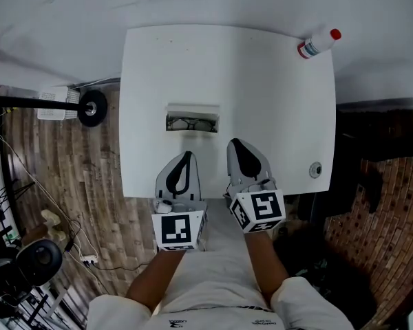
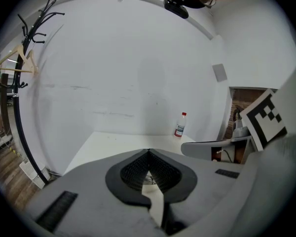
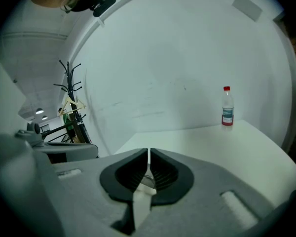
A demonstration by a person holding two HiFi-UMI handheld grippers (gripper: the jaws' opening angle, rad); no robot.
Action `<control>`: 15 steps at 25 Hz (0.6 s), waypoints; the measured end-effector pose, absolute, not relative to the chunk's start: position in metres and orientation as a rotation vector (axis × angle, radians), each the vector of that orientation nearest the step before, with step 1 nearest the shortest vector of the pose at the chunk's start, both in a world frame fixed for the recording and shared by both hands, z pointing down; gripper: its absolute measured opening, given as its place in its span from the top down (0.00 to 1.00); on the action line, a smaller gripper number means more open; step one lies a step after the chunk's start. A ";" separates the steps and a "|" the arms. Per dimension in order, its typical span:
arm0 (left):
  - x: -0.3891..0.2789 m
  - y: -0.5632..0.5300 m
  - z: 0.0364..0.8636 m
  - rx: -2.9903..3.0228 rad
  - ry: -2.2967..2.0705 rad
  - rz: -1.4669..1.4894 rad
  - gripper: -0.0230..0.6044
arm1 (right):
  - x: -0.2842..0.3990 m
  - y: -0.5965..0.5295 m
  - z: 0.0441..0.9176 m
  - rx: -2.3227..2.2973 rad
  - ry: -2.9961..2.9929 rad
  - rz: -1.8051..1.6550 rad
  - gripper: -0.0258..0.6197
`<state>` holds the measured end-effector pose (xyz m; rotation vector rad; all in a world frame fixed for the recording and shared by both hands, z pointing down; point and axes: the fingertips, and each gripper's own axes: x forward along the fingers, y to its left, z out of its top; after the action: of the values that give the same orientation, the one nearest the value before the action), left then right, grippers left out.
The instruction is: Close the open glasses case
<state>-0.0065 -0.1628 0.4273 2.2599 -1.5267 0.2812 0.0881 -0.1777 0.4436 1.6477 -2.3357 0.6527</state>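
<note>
Head view: open glasses case point(image 1: 192, 110), glasses point(image 1: 191, 124) inside, on white table point(image 1: 261, 102).

You are in a plain workroom, more a test lab or studio than a home. A bare white table point(image 1: 275, 102) stands against blank white walls point(image 1: 55, 19). Off the table's left edge, loose cables point(image 1: 14, 177) trail over the wood-plank floor point(image 1: 69, 177), near a black stand base point(image 1: 93, 107) and a white box point(image 1: 53, 104). A coat stand point(image 2: 27, 48) holds hangers.
</note>
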 end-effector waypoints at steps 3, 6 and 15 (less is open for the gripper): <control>-0.008 -0.161 0.440 2.257 -1.520 0.292 0.97 | 0.084 -0.183 0.455 1.624 -2.321 0.640 0.93; -0.008 -0.158 0.448 2.245 -1.515 0.303 0.97 | 0.082 -0.187 0.464 1.605 -2.321 0.653 0.92; -0.010 -0.164 0.464 2.230 -1.498 0.274 0.97 | 0.081 -0.202 0.496 1.585 -2.274 0.638 0.88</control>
<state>-0.0102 -0.1642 0.4643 2.2299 -1.4977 0.2744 0.0815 -0.2025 0.4959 1.5848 -2.2741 0.6381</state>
